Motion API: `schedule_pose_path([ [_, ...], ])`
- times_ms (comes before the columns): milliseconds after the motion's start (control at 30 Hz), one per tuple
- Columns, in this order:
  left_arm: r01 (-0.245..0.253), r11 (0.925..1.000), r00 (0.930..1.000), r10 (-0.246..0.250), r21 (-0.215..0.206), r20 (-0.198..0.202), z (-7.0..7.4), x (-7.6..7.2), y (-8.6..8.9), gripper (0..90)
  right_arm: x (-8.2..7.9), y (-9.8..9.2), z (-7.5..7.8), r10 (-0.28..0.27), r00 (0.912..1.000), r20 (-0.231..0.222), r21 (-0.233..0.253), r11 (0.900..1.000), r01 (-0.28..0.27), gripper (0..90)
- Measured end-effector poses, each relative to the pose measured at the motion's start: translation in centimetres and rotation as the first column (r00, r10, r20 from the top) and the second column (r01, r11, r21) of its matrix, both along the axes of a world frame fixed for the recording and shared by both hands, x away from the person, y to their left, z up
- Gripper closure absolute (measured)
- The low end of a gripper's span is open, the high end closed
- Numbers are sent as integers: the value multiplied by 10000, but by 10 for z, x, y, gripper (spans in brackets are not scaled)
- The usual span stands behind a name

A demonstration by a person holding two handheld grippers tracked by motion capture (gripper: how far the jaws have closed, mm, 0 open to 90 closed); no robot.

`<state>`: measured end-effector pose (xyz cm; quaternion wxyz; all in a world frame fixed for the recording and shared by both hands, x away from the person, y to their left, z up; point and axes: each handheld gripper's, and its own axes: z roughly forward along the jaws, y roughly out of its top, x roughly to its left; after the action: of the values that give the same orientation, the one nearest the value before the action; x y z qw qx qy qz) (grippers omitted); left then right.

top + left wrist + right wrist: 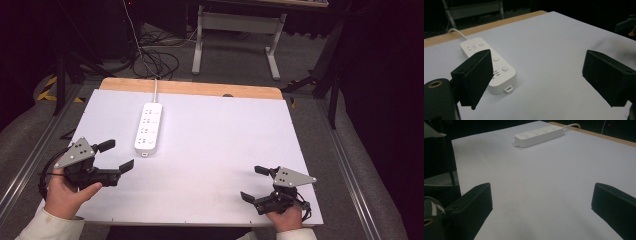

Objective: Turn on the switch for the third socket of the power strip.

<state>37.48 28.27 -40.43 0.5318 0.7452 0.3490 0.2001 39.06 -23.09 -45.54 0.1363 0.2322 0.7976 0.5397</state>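
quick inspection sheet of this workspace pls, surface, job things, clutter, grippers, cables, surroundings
surface: white table top with a bare wooden strip along the far edge; a faint smudge near the right gripper.
job's things: white power strip lying flat on the far left part, nothing plugged in, untouched.
clutter: nothing seen.
grippers: left gripper open, near the strip's near end, holding nothing; right gripper open over the near right corner, holding nothing.
cables: the strip's white cord runs off the far edge; dark cables lie coiled on the floor beyond.
surroundings: grey floor, a white desk frame behind, dark room.
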Motion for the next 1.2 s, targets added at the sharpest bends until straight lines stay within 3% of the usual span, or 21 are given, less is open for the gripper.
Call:
schedule_pose_path([
  [133, 206, 9983, 9997, -212, -542, -102, -13, -5, 10, 91, 0, 0, 0, 26, 10000, 38, 9, 10000, -26, 40],
  [300, -154, 9999, 9999, 154, -26, -6, -29, -13, 18, 83, 0, 1, 0, 50, 10000, 12, -19, 10000, -50, 40],
  [367, -84, 9999, 9999, 83, 86, 148, -34, -15, 22, 84, 0, 0, 0, 53, 10000, 26, -17, 10000, -53, 40],
  [467, 129, 9994, 9999, -127, -307, 65, -42, -17, 28, 85, 0, 0, 0, 58, 10000, 35, -5, 10000, -58, 40],
  [567, 157, 9997, 9999, -155, -204, 74, -51, -20, 34, 96, -1, 0, 0, 52, 10000, 32, -34, 10000, -52, 40],
  [800, 251, 9974, 9982, -286, -677, -518, -68, -25, 45, 97, 0, -1, -1, 21, 10000, 22, -42, 10000, -21, 40],
  [900, 604, 9970, 9956, -637, -487, -689, -73, -27, 47, 134, 0, 0, -1, 6, 10000, 23, -56, 10000, -6, 40],
  [1033, 586, 9978, 9966, -568, 296, -600, -77, -30, 46, 123, 0, 1, -1, -6, 10000, -3, -176, 9998, 6, 40],
  [1133, 546, 9974, 9960, -511, 466, -736, -82, -31, 46, 112, 1, 0, -2, -11, 10000, -60, -205, 9998, 10, 39],
  [1200, 576, 9979, 9941, -544, 309, -937, -84, -30, 47, 109, 2, 0, -3, -46, 9999, -95, -266, 9996, 43, 40],
])
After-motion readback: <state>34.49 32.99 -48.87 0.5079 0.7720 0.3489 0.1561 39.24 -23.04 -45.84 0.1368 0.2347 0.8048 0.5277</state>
